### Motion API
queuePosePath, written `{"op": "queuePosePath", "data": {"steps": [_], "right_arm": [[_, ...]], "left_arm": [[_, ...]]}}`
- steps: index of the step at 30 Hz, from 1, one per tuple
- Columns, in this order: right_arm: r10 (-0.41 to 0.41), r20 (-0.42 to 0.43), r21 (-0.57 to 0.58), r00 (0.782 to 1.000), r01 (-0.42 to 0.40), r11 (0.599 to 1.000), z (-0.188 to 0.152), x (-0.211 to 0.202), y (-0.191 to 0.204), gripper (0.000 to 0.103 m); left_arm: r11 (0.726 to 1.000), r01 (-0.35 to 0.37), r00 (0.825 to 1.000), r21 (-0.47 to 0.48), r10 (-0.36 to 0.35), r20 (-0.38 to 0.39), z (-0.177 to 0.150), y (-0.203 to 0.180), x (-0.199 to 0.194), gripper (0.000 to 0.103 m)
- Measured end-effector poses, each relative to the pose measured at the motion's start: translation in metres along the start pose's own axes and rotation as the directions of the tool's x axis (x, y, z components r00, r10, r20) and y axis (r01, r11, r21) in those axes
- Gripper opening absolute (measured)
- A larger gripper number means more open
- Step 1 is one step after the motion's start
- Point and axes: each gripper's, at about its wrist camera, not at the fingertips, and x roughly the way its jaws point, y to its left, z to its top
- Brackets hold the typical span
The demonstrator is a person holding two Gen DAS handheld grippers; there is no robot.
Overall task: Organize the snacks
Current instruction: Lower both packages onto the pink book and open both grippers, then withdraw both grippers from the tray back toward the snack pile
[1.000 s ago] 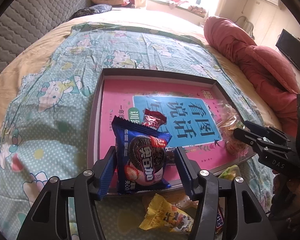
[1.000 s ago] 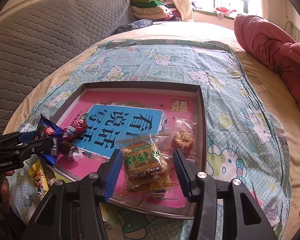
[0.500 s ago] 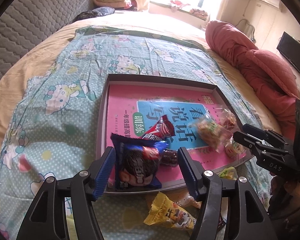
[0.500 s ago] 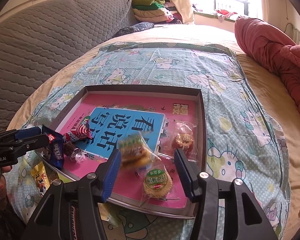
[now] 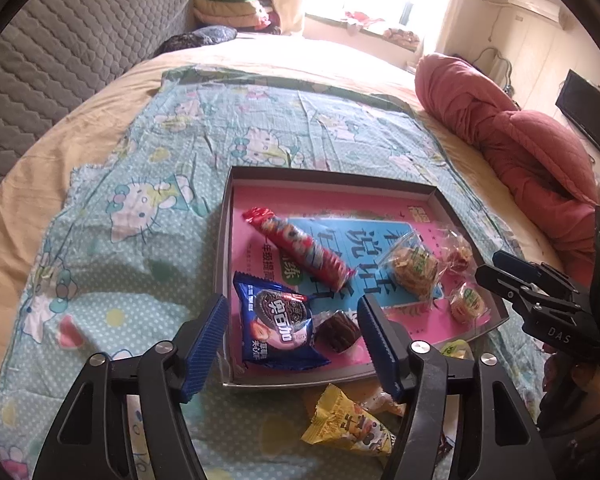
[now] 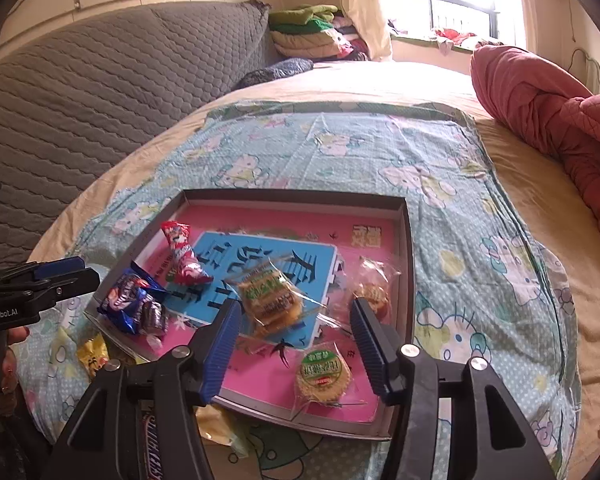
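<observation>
1. Here I have the bed (image 5: 80, 152) filling both wrist views, with a teal cartoon-cat sheet (image 5: 148, 264) spread over its beige cover and a red quilt (image 5: 512, 148) bunched along the right side.
2. On the sheet sits a shallow grey tray (image 5: 225, 256) lined with a pink book (image 5: 340, 204); all the sorted snacks lie inside it.
3. My left gripper (image 5: 292, 344) hangs over the tray's near left corner, jaws released; they have just been opening, and the pads touch nothing.
4. My right gripper (image 6: 296, 344) hangs over the tray's near right part, jaws also apart and just opened wider, nothing pressed between them.
5. The blue cookie pack (image 5: 276, 328) lies flat in the tray between my left fingers, free of both pads.
6. A long red wrapper (image 5: 300, 252) lies diagonally just beyond it, toward the tray's middle.
7. A clear bag of green-labelled biscuits (image 6: 270, 300) rests on the book's blue panel, just ahead of my right jaws.
8. A round green-labelled cracker (image 6: 322, 376) lies near the tray's front wall, between my right fingers.
9. A small dark wrapped chocolate (image 5: 336, 332) touches the blue pack's right edge.
10. A small clear-wrapped sweet (image 6: 370, 292) sits by the tray's right wall.
11. Outside the tray, a yellow snack bag (image 5: 348, 424) lies on the sheet just below its front wall.
</observation>
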Motion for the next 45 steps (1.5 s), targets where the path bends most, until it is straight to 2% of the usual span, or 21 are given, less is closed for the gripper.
{"op": "queuePosePath", "data": {"steps": [7,16,26,35,45], "right_arm": [[0.040,0.036,-0.021,0.999,-0.039,0.999,0.002,-0.011,0.007,0.060],[0.066,0.056,-0.040,0.996,-0.064,0.997,-0.005,-0.025,0.015,0.061],[0.107,0.059,0.005,0.993,-0.107,0.994,-0.017,-0.041,0.017,0.061],[0.104,0.060,0.026,0.993,-0.106,0.994,-0.029,-0.060,0.021,0.066],[0.115,0.004,0.049,0.993,-0.115,0.992,-0.042,-0.058,0.026,0.067]], "left_arm": [[1.000,0.000,1.000,-0.006,0.000,0.019,0.001,0.000,-0.014,0.072],[1.000,0.014,1.000,-0.025,-0.014,0.003,-0.007,0.001,-0.025,0.072],[0.999,0.023,0.999,-0.042,-0.024,-0.027,-0.017,-0.004,-0.035,0.072],[0.997,0.045,0.996,-0.069,-0.051,-0.077,-0.033,-0.010,-0.040,0.072],[0.993,0.067,0.986,-0.100,-0.081,-0.145,-0.053,-0.013,-0.036,0.072]]}}
